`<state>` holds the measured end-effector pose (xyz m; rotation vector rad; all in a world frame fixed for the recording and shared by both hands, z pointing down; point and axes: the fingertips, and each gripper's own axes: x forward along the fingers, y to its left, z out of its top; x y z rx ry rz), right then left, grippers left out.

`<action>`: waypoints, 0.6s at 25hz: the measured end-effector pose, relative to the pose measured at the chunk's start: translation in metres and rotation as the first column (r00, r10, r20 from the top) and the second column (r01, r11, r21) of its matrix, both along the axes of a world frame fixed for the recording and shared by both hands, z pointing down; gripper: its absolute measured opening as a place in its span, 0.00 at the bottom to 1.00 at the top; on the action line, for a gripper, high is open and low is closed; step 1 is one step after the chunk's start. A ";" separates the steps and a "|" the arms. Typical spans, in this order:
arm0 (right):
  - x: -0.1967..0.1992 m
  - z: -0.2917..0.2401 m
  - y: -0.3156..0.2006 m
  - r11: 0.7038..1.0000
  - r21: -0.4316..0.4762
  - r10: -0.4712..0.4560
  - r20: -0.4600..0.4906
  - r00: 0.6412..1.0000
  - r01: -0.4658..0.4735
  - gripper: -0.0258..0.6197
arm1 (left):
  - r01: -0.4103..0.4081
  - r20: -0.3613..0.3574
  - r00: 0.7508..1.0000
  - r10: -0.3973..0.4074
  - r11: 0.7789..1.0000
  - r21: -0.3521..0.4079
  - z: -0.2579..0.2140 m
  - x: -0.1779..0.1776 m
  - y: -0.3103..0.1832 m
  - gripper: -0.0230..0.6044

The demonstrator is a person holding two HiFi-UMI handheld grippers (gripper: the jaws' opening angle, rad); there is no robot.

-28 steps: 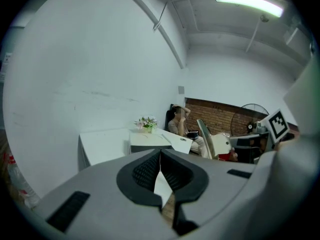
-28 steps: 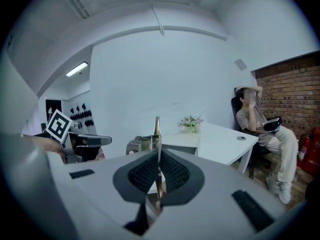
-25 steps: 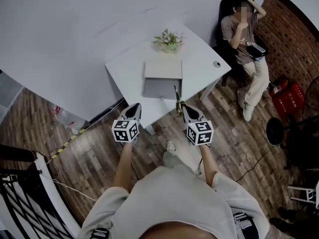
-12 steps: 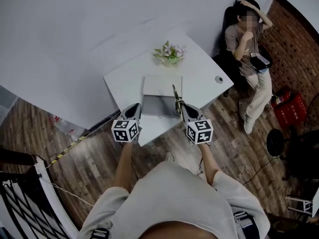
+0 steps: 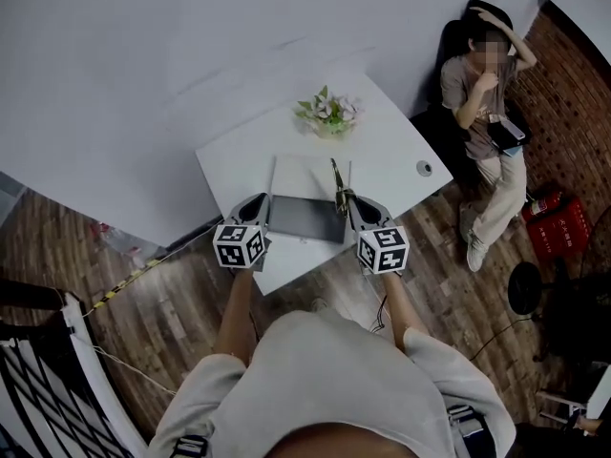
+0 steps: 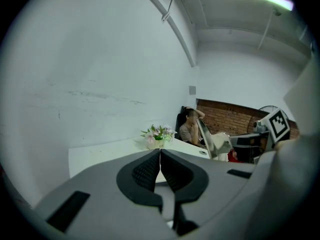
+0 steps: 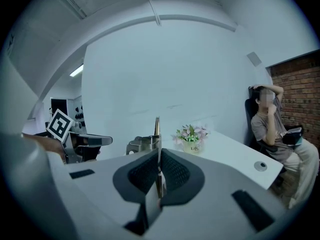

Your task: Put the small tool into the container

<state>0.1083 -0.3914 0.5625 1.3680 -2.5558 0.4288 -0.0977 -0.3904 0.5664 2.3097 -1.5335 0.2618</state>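
The right gripper (image 5: 347, 201) clamps the small tool (image 5: 336, 175), its thin blade upright, by the right edge of the open container (image 5: 305, 219) on the white tabletop (image 5: 234, 160). The left gripper (image 5: 250, 205), closed and empty, hovers at the container's left edge.

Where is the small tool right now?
The small tool is clamped in the right tongs, tip pointing up. In the head view it shows at the right edge of the container on the white table.
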 end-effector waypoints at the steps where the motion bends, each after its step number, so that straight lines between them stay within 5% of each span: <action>1: -0.001 0.001 -0.003 1.000 -0.004 -0.002 0.001 1.000 0.002 0.04 | 0.006 0.002 1.000 -0.006 1.000 -0.004 0.001 -0.002 -0.002 0.05; 15: -0.031 0.023 0.006 0.998 -0.055 -0.037 0.004 0.999 0.038 0.04 | 0.032 0.007 0.999 -0.032 0.998 -0.047 0.014 -0.027 0.011 0.05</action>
